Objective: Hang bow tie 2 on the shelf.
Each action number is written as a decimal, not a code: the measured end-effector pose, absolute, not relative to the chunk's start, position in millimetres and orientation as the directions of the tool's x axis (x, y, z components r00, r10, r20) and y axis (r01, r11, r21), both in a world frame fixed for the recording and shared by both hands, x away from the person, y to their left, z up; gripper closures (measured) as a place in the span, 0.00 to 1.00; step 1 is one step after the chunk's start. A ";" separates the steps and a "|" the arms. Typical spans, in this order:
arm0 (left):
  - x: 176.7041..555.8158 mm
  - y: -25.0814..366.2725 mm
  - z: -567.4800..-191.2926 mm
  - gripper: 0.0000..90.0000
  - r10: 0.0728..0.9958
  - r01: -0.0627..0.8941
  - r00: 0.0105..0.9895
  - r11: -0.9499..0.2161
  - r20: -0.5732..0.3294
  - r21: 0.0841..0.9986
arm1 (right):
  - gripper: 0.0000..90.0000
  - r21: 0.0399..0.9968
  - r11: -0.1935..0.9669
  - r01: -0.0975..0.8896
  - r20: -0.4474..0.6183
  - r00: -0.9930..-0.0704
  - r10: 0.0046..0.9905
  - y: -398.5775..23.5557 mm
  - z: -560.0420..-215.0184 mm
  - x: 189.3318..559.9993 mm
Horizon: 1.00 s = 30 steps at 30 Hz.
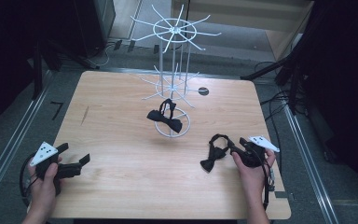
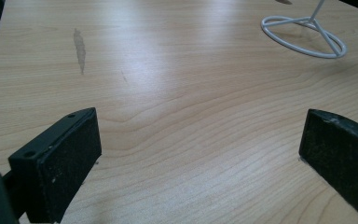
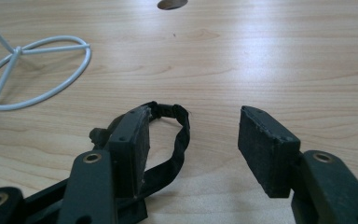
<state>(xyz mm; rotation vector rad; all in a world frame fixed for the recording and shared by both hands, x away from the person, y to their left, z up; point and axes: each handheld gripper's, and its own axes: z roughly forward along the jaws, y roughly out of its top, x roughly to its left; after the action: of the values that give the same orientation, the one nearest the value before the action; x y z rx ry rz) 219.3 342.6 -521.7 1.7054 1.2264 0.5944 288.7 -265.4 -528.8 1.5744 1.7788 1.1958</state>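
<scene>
Right claw [image 3: 191, 144] open, bow tie [image 3: 177, 140] strap half hidden behind it

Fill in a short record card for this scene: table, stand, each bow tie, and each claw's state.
table: wooden, dark round mark near the far edge
stand: white wire stand, ring base on the table
hung tie: black bow tie hanging on the stand
loose tie: black bow tie lying flat on the table, its strap by the right claw's jaw
left claw: open, holds nothing
right claw: open, not gripping
</scene>
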 end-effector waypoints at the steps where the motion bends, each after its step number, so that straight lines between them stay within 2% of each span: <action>1: 219.3 342.6 -521.6 0.00 0.914 0.468 0.386 -0.078 -0.125 0.880 | 0.49 0.837 -0.044 0.545 0.195 -0.222 0.955 -265.6 -529.7 289.1; 7: 219.2 342.5 -521.7 0.00 0.915 0.467 0.385 -0.077 -0.124 0.881 | 0.51 0.823 -0.047 0.566 0.204 -0.216 0.955 -266.0 -534.2 290.6; 14: 219.2 342.5 -521.7 0.00 0.915 0.467 0.384 -0.076 -0.125 0.881 | 0.57 0.805 -0.036 0.593 0.214 -0.232 0.949 -262.2 -538.4 292.4; 24: 219.2 342.6 -521.7 0.00 0.915 0.466 0.384 -0.075 -0.126 0.881 | 0.72 0.777 -0.014 0.629 0.213 -0.242 0.947 -258.5 -543.1 294.7; 30: 219.2 342.6 -521.7 0.00 0.914 0.466 0.386 -0.077 -0.124 0.881 | 0.86 0.761 0.008 0.648 0.187 -0.231 0.955 -257.4 -545.3 295.4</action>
<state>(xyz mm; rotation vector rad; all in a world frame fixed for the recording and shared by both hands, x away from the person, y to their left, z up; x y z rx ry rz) 219.2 342.6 -521.7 1.7040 1.2257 0.5967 295.4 -257.4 -545.3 1.6449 1.9092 1.0858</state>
